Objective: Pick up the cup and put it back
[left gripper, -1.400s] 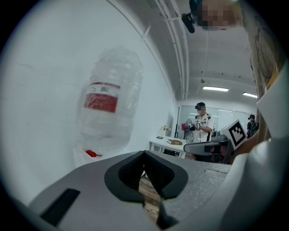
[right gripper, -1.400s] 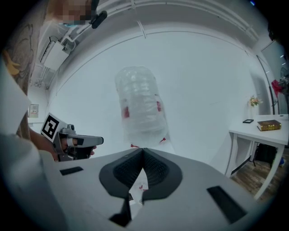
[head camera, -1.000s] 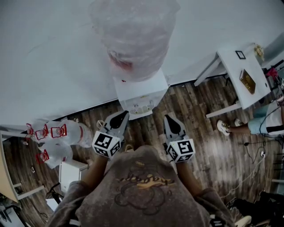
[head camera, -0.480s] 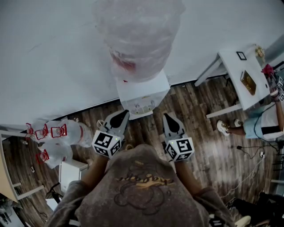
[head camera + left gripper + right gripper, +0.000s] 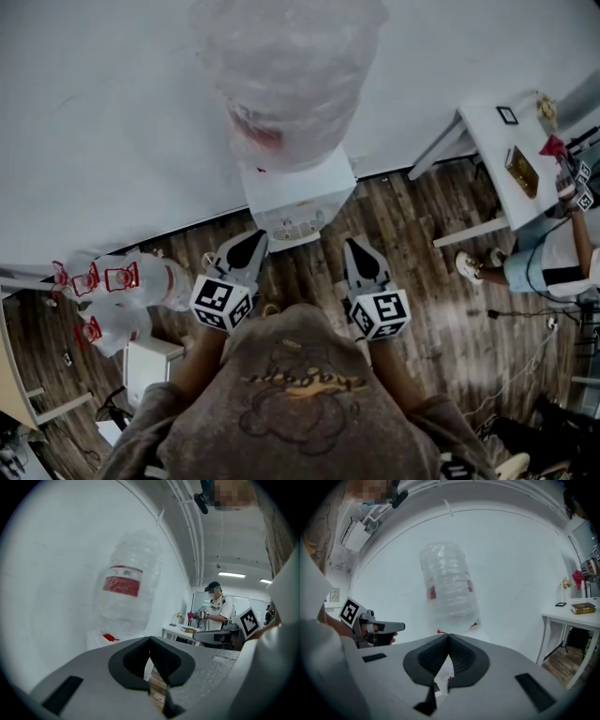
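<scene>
You hold the left tool [image 5: 251,246] and right tool [image 5: 354,251] side by side before your chest, both with jaws together on nothing, pointing at the dispenser [image 5: 298,192]. I cannot make out the cup. Only the head view shows floor bottles [image 5: 122,291]; only the left gripper view shows a person [image 5: 216,613] at the bench [image 5: 180,631].

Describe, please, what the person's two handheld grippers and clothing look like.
The left gripper and the right gripper are matching light grey plastic shells that taper to a point, with black ribbed pads inside the tips. Each carries a white cube printed with black square markers. The person wears a grey-brown sweatshirt with a brown and orange print on the chest.
</scene>
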### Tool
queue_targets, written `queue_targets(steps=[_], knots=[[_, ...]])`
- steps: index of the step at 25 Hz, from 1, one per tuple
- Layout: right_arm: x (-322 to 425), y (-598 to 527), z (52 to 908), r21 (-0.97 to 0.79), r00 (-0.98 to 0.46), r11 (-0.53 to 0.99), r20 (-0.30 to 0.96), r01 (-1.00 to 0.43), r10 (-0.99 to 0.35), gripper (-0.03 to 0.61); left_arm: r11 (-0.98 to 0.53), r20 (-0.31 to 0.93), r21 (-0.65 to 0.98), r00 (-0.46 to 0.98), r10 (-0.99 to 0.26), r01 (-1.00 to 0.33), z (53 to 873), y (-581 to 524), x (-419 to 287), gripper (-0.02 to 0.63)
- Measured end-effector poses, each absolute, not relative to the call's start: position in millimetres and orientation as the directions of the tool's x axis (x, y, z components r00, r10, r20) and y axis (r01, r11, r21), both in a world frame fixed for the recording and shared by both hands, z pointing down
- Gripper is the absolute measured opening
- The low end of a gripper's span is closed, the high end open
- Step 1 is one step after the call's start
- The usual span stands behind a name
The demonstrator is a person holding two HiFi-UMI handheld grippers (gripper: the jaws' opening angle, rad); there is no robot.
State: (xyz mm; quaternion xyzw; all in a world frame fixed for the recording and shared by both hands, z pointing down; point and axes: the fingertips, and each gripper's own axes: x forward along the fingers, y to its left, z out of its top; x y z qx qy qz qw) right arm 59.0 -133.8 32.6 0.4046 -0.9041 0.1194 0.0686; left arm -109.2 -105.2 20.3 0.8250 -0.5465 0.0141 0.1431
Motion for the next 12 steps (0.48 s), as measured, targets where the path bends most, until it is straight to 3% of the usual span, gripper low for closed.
queue_targets(steps=[12], knots=[[65.5,-131.5,33.4,-0.151,-0.66,0.643,0.223,-0.751,-0.718,-0.002,-0.325,0.178,0.224,0.367,-0.913,-0.919,21.9,-99.9,-118.8,0.003]])
